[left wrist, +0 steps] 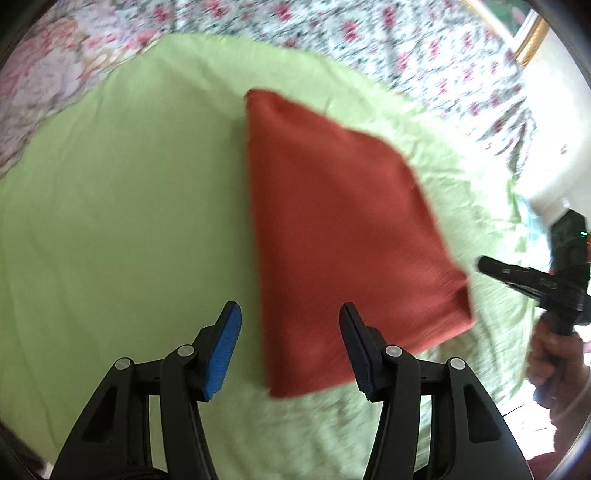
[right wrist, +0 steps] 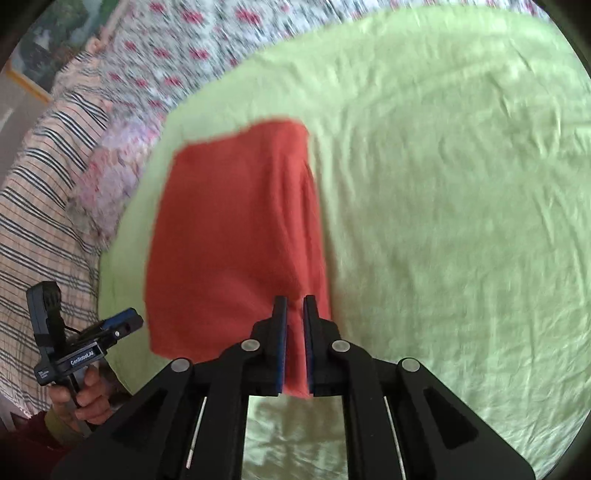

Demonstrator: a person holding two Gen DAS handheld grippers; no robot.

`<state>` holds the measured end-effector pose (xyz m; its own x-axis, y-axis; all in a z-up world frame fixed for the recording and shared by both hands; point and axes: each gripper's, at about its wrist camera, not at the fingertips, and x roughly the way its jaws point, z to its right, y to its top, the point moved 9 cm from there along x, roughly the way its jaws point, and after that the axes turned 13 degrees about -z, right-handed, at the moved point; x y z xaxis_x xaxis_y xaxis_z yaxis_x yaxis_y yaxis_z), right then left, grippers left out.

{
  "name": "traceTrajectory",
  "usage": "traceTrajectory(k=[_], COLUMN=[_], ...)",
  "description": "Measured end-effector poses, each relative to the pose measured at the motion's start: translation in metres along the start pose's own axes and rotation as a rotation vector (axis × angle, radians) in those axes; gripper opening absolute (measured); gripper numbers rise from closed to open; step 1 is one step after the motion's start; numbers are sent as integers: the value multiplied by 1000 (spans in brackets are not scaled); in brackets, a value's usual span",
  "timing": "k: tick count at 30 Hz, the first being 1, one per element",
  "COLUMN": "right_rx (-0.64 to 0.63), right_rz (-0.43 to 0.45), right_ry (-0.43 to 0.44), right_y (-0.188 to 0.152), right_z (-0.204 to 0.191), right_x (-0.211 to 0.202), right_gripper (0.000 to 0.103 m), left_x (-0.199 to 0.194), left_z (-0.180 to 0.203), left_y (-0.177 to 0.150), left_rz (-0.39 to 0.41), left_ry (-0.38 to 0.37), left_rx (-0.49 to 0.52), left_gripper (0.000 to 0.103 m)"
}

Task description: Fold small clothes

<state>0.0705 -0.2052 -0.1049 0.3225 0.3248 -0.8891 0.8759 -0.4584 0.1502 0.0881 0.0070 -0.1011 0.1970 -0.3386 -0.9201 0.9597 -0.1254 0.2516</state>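
Right tongs [right wrist: 294,332]: mine, clamped on the near edge of the red cloth [right wrist: 236,236]. Left tongs [left wrist: 290,347]: spread wide, holding nothing, poised over the cloth's near corner. Cloth: folded (edges blurred), lying on a green sheet [left wrist: 122,206] over a floral bedspread [left wrist: 369,33].

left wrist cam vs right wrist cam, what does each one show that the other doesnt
Only the left wrist view shows the left gripper up close, its jaws wide apart with nothing between them, and a gold picture frame at the top right.

Only the right wrist view shows the right gripper up close, jaws closed on the near edge of the cloth, and a striped fabric at the left.

Both show the folded red cloth lying on the green sheet, with the floral bedspread beyond it.
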Motion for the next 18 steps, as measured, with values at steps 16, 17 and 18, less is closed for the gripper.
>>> traceTrajectory(k=[16, 17, 18], right_rx=[-27, -46, -62], right_rz=[-72, -73, -72], right_ry=[27, 11, -8], right_y=[111, 112, 112], right_z=[-9, -11, -14], right_x=[94, 94, 94], right_gripper=[0, 0, 0], left_x=[76, 76, 75], left_z=[18, 17, 17], left_y=[80, 79, 78], left_rz=[-31, -30, -31], left_ry=[66, 68, 64], left_rx=[53, 52, 50], left_gripper=[45, 45, 45])
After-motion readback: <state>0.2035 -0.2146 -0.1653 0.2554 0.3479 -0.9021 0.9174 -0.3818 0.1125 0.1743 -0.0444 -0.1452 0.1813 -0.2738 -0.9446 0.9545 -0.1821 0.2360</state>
